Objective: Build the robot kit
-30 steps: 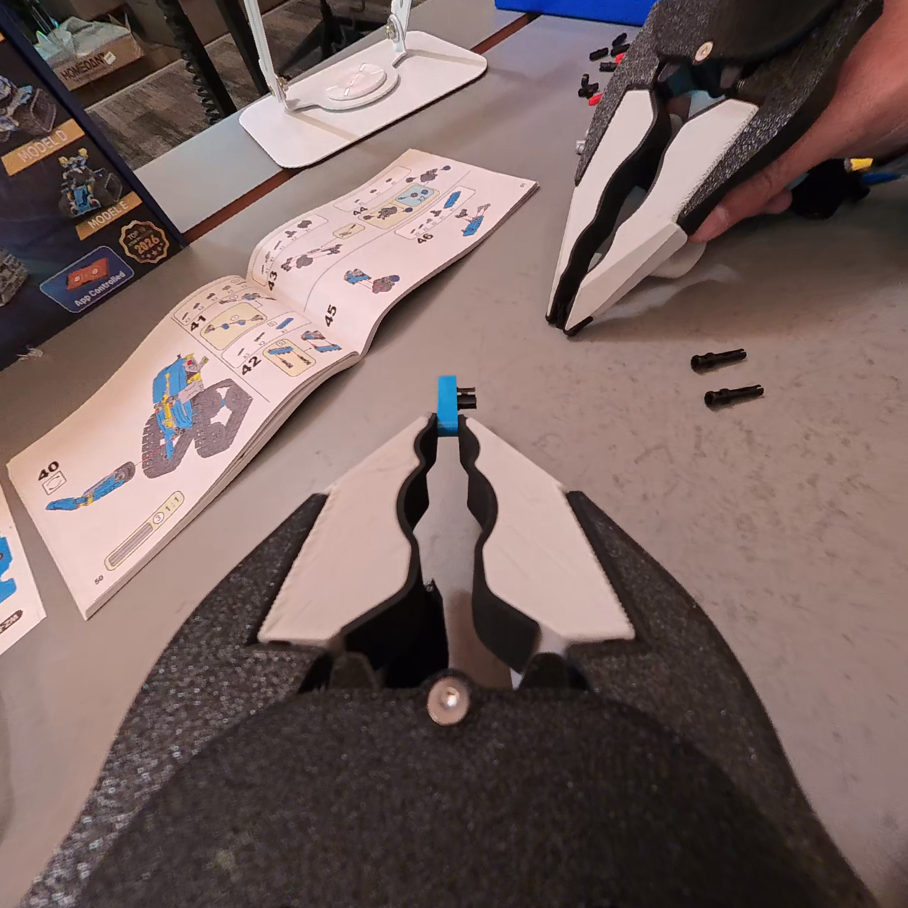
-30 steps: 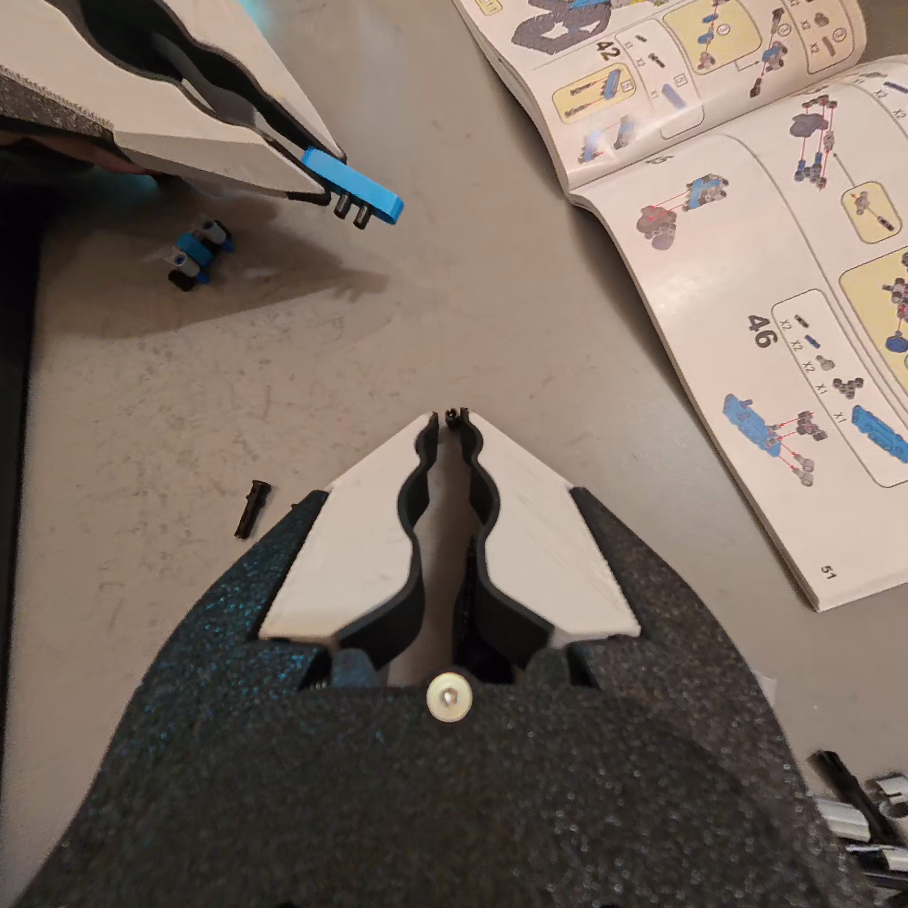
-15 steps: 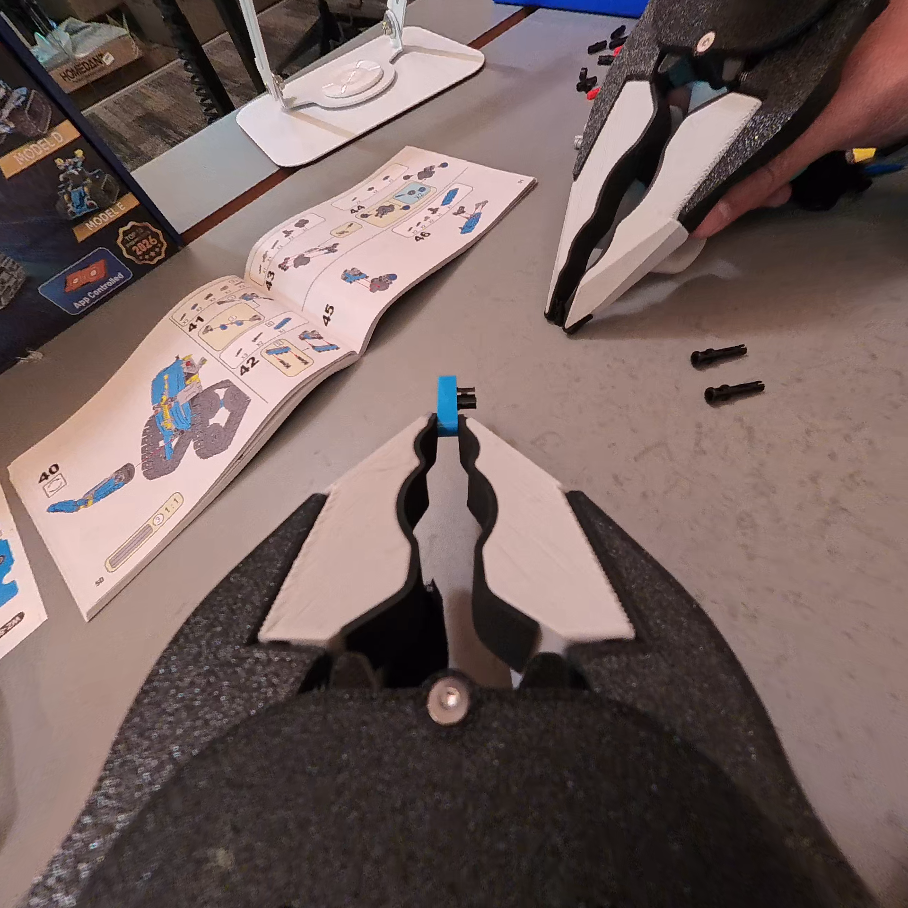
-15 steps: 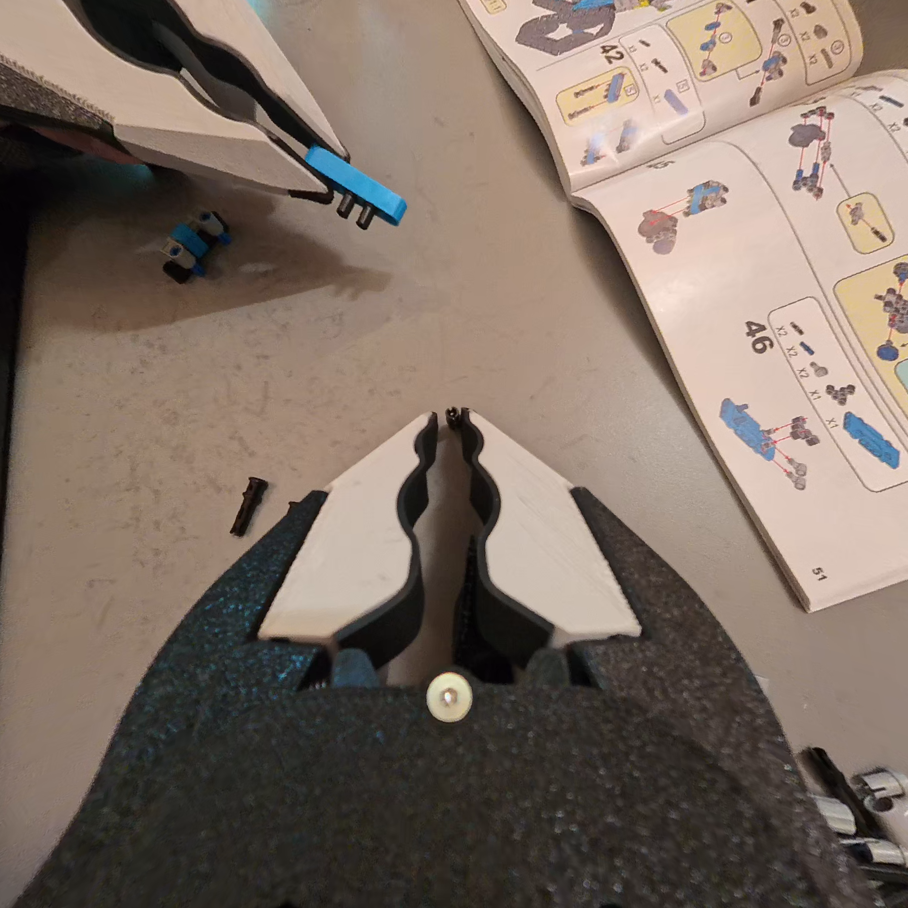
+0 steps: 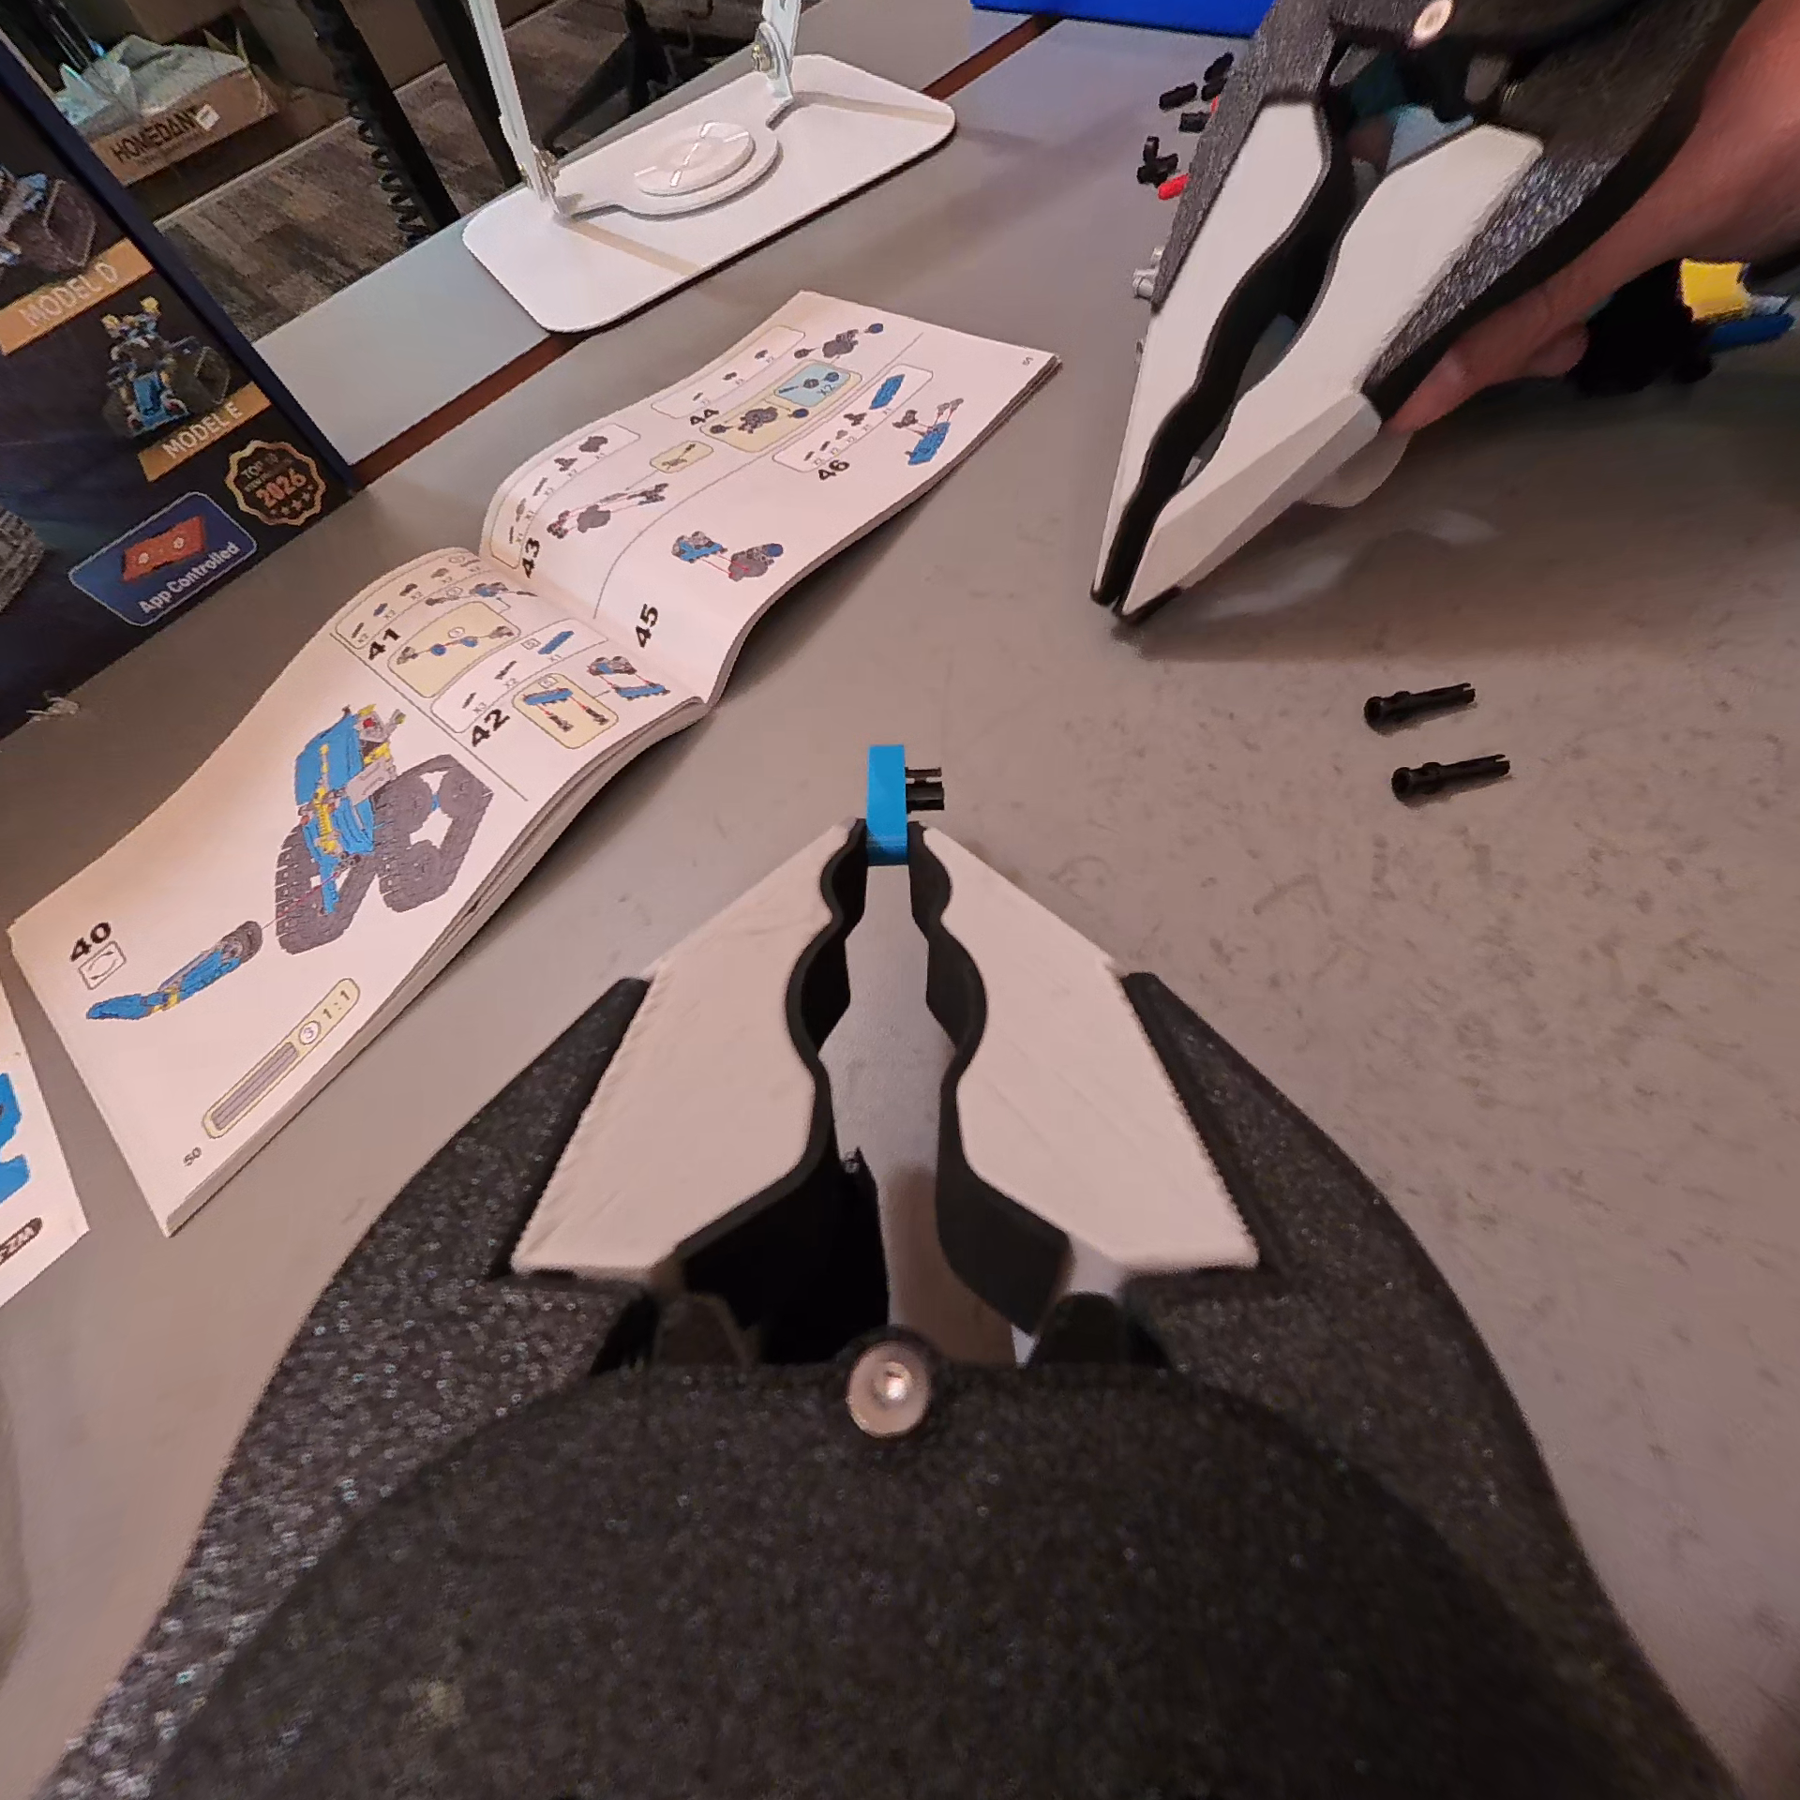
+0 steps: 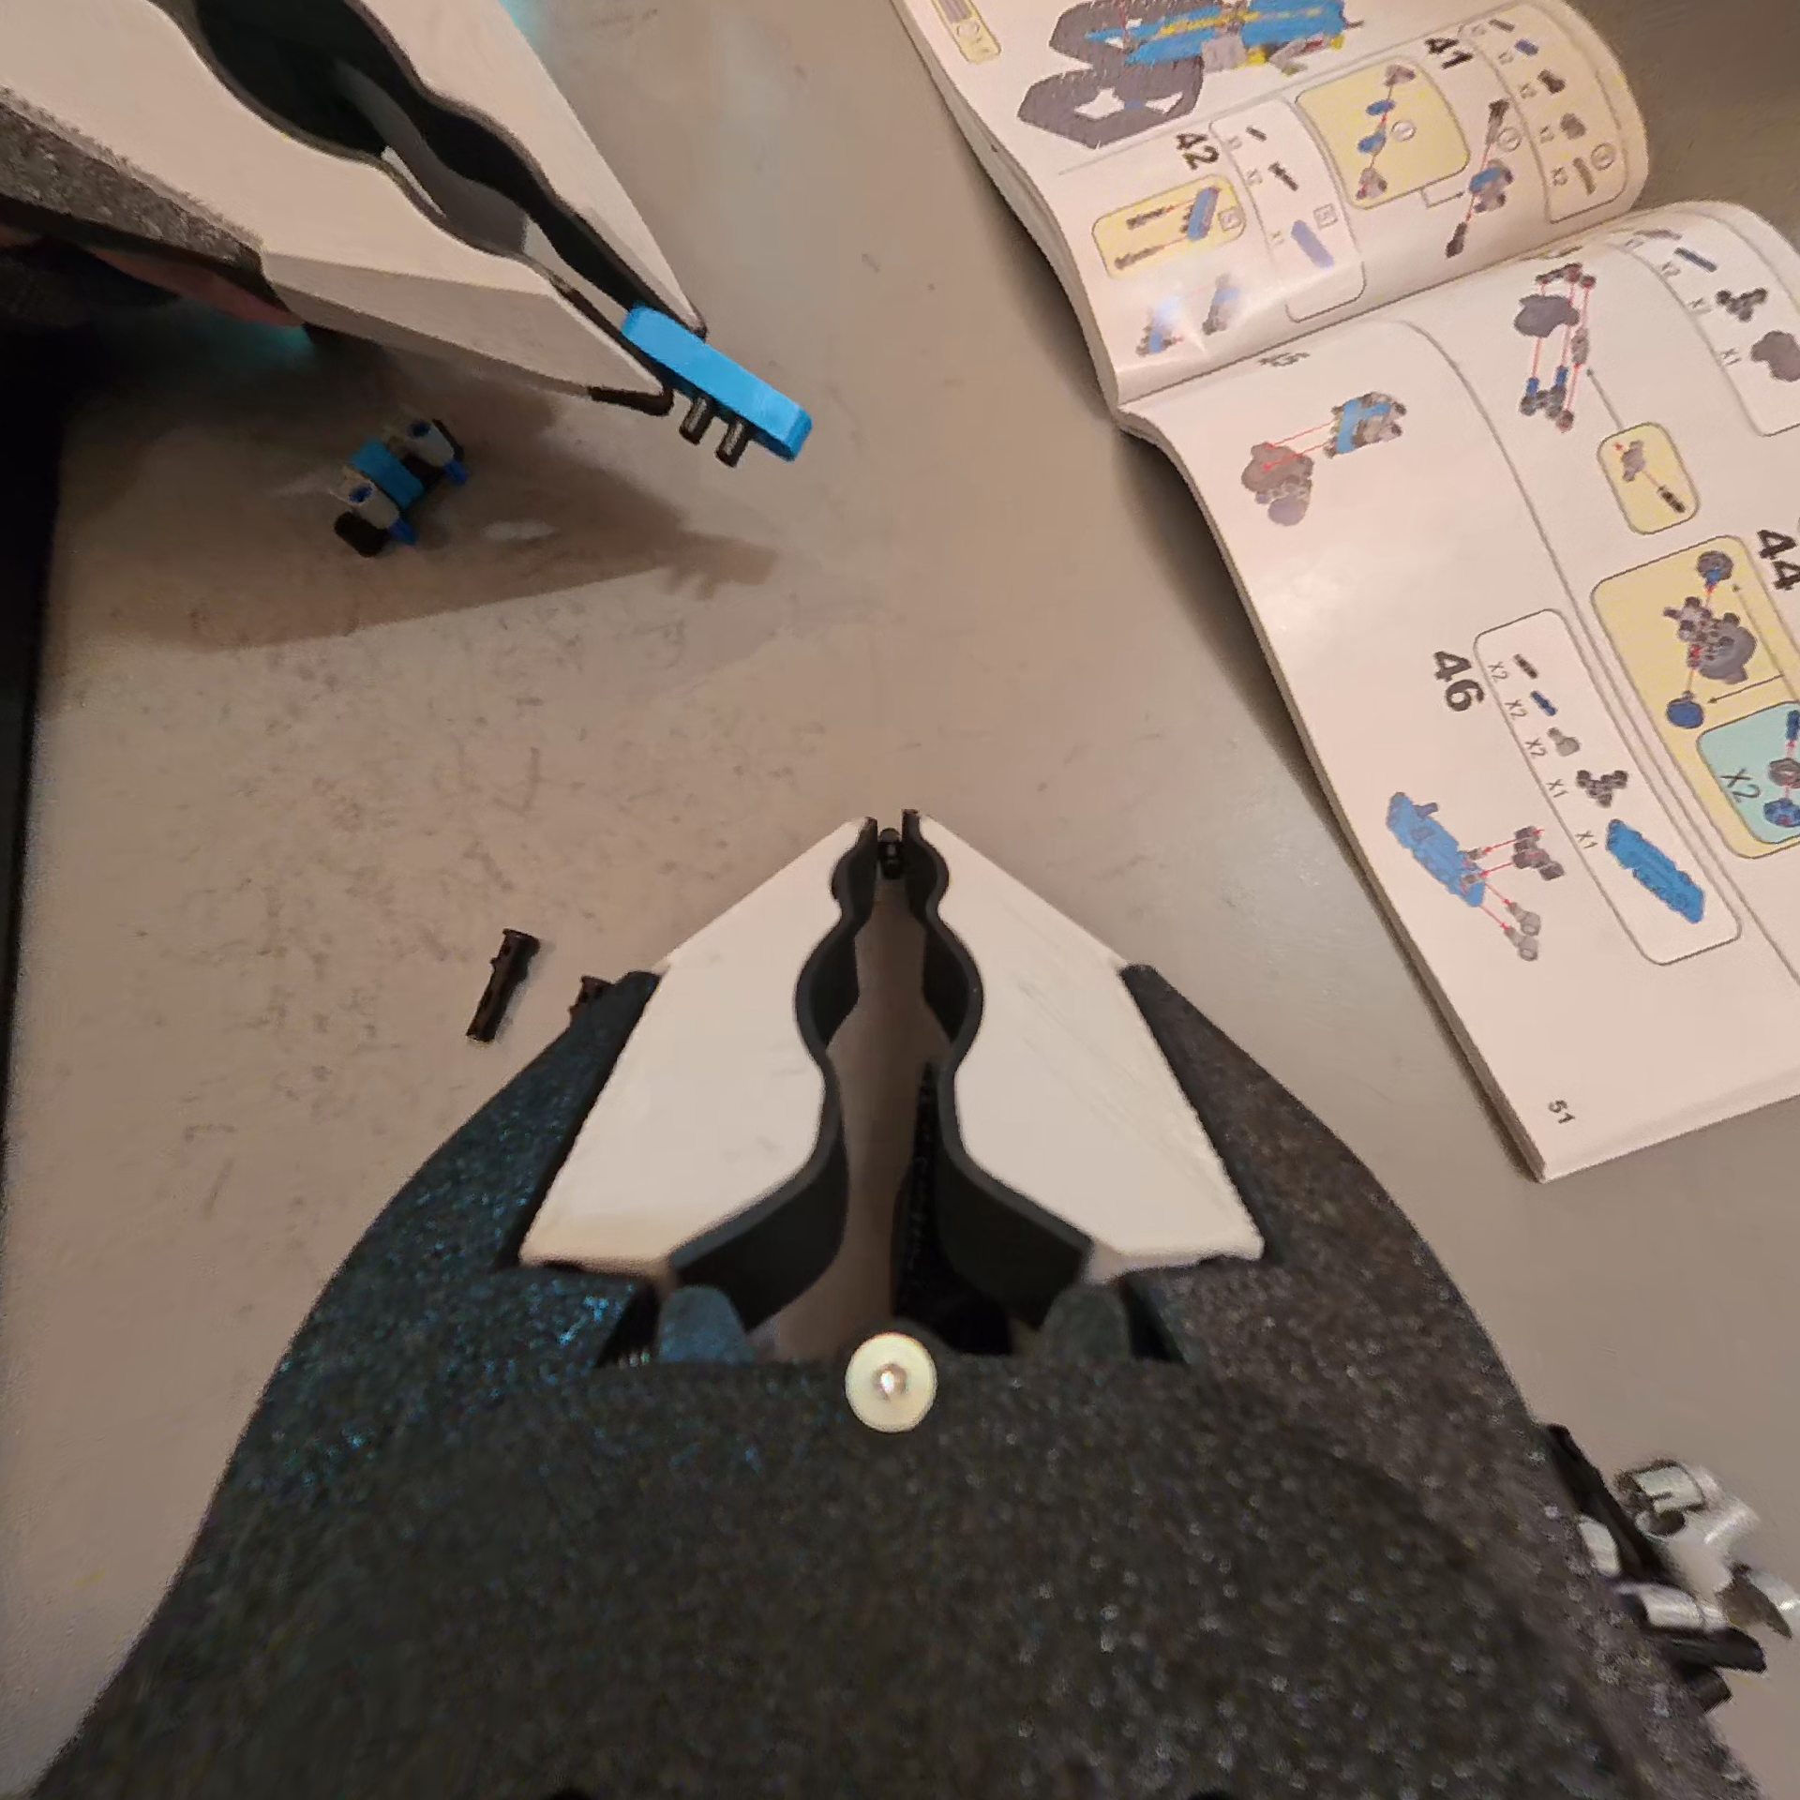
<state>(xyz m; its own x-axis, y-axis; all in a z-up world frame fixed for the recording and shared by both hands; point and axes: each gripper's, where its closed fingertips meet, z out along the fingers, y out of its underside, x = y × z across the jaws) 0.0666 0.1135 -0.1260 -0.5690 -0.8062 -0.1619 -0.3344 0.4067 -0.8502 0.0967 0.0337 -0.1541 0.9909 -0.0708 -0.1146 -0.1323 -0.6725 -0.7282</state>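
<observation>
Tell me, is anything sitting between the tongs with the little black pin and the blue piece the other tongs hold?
Nothing visible. The right tongs pinch a black pin; the left tongs hold the blue beam up off the grey table. Only bare table shows between them. Loose pins and the booklet lie off to the sides.

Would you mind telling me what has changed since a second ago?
Very little. The right tongs shifted slightly: the booklet sits a bit further left in their view, and a second loose pin peeks out beside them. Nothing was gripped or released: the left tongs still clamp the blue beam, the right tongs a small black pin. Booklet and pins lie unmoved.
</observation>
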